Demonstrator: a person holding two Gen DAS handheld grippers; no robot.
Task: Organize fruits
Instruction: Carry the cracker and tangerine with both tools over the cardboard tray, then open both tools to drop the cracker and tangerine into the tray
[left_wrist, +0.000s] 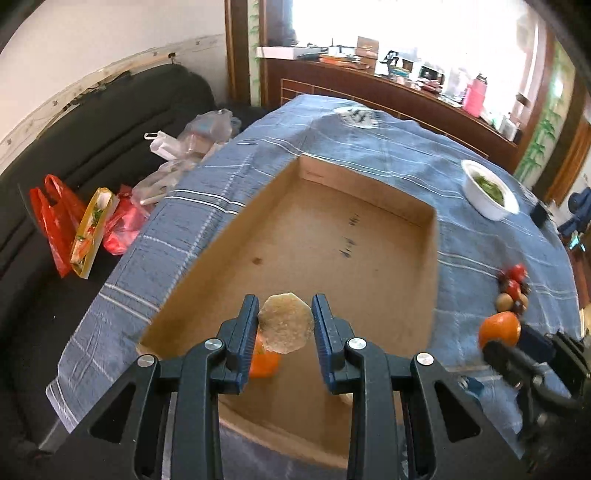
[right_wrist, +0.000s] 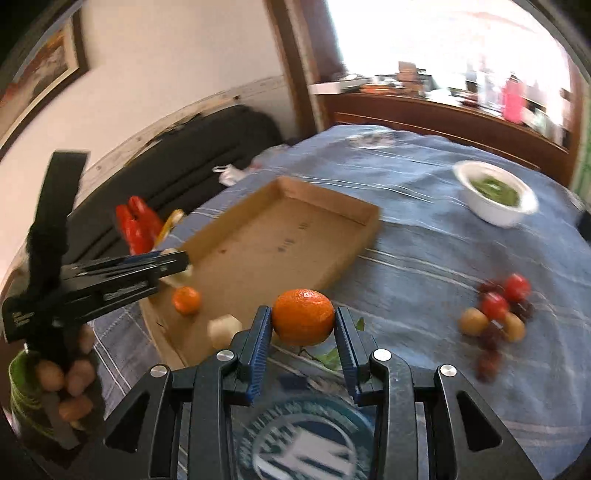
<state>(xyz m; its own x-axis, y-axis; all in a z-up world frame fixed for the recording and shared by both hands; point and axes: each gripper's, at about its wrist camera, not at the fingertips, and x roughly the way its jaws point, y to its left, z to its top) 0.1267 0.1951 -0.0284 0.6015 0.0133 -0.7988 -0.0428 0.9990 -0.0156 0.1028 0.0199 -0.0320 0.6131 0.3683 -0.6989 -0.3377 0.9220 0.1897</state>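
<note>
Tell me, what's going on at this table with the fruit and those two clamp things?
A person is sorting fruit into a shallow cardboard tray on a blue tablecloth, holding a gripper in each hand. The left gripper has its jaws closed on a pale, peeled-looking fruit over the tray's near end, where a small orange and another pale piece already lie. The right gripper holds an orange just outside the tray. A heap of small red and yellow fruits waits on the cloth.

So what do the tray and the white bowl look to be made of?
Tray: plain brown cardboard, matte, with folded-up walls and dark printed marks on its floor. White bowl: smooth and slightly glossy, probably ceramic or plastic; the look doesn't settle which. It holds something green.
</note>
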